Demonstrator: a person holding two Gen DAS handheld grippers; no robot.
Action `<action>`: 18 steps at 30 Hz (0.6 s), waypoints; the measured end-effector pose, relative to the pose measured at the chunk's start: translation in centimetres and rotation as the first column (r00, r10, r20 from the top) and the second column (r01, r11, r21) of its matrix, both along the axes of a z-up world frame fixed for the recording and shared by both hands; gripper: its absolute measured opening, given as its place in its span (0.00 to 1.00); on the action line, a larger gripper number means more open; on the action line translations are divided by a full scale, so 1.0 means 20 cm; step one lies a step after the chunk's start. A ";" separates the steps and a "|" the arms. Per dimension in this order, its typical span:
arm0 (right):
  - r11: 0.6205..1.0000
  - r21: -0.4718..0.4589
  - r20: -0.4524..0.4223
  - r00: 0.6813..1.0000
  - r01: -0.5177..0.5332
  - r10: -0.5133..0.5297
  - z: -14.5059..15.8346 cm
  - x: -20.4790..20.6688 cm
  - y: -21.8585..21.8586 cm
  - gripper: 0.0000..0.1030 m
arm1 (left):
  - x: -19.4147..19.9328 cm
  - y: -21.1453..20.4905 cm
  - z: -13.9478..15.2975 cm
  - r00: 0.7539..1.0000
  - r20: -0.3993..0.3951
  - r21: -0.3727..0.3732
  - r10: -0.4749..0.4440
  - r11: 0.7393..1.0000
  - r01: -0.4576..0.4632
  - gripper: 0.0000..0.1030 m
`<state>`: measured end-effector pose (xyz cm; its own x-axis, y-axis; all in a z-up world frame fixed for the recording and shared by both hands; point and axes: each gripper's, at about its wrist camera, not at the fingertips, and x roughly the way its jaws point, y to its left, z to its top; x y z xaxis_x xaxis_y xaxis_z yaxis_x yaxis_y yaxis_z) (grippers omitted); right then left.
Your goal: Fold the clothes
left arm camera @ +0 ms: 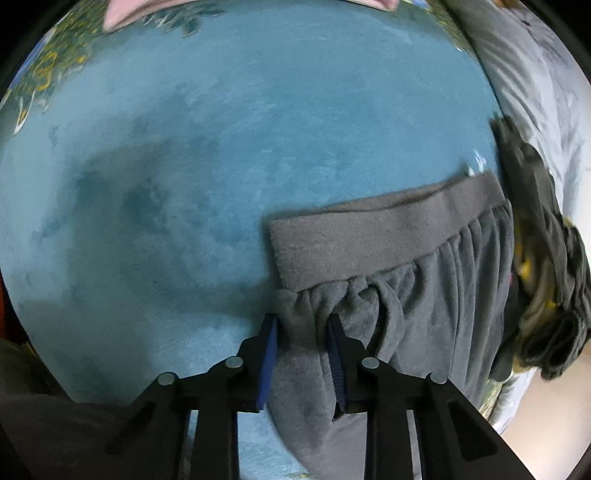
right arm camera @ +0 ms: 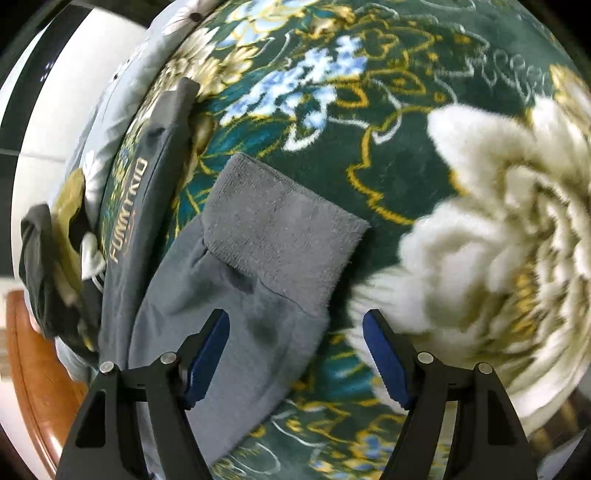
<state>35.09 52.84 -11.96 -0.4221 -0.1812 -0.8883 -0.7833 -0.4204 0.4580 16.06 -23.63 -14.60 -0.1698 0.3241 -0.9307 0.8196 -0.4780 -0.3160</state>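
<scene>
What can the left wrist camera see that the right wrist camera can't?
Only the left wrist view shows the plain blue part of the blanket, the trousers' waistband and a pink cloth at the top edge. There the left hand-held gripper pinches the grey trousers just below the waistband.

Only the right wrist view shows the trouser cuff, the big cream flower and a dark garment with lettering. The right hand-held gripper is open over the leg.

Both show the grey trousers.
</scene>
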 end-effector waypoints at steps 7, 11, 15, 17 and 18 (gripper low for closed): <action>0.999 -0.014 0.001 0.999 0.048 -0.048 0.03 -0.04 -0.01 0.09 | 0.02 0.01 0.05 0.998 -0.056 0.000 -0.009 1.000 0.009 0.09; 1.000 -0.019 -0.083 0.996 0.018 -0.020 0.15 -0.05 -0.01 0.09 | 0.07 0.00 0.15 0.987 -0.161 -0.007 0.016 1.000 -0.017 0.07; 0.998 0.028 -0.222 0.973 -0.061 0.065 0.37 -0.02 -0.01 0.08 | 0.15 0.01 0.30 0.963 -0.269 -0.023 0.006 1.000 -0.013 0.07; 0.998 0.030 -0.292 0.954 -0.056 0.063 0.47 0.00 0.00 0.08 | 0.20 0.01 0.38 0.949 -0.316 -0.019 0.008 1.000 -0.015 0.07; 0.998 0.030 -0.326 0.944 -0.051 0.058 0.52 0.01 0.00 0.08 | 0.22 0.01 0.42 0.941 -0.339 -0.018 0.008 1.000 -0.015 0.07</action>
